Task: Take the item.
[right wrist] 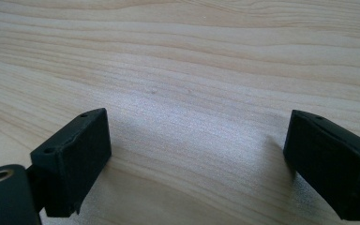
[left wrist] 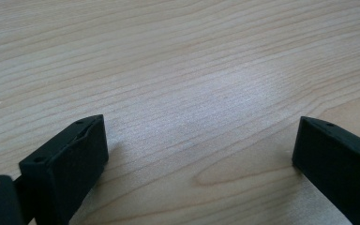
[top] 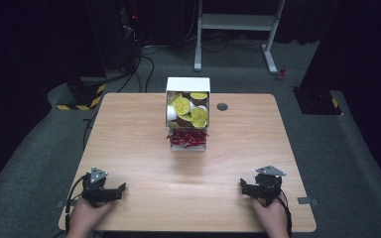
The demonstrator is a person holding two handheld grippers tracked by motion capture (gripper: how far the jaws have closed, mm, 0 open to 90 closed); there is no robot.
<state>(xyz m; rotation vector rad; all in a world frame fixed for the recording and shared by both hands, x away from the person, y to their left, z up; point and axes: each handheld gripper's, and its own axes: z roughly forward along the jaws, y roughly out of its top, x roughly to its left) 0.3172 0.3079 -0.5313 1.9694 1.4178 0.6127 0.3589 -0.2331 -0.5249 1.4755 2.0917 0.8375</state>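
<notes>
Left tool point(top: 121, 188): resting at the near-left tabletop point(top: 129, 129) edge, jaws gaping, gripping nothing.
Right tool point(top: 243, 185): mirroring it near-right, jaws gaping.
Box point(top: 188, 111): sitting mid-tabletop, forward between both, stretching away, equally near each.

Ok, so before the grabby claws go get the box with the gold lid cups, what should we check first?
1. Left gripper open, nothing between its jaws: ok.
2. Right gripper open, nothing between its jaws: ok.
3. White box within sight, at the table's far middle: ok.
4. Bare wood between both grippers and the box: ok.
5. Gold-lidded cups piled loosely, whether they would spill: cannot tell.
6. Red shreds at the box's near end, loose or fixed: cannot tell.
</notes>
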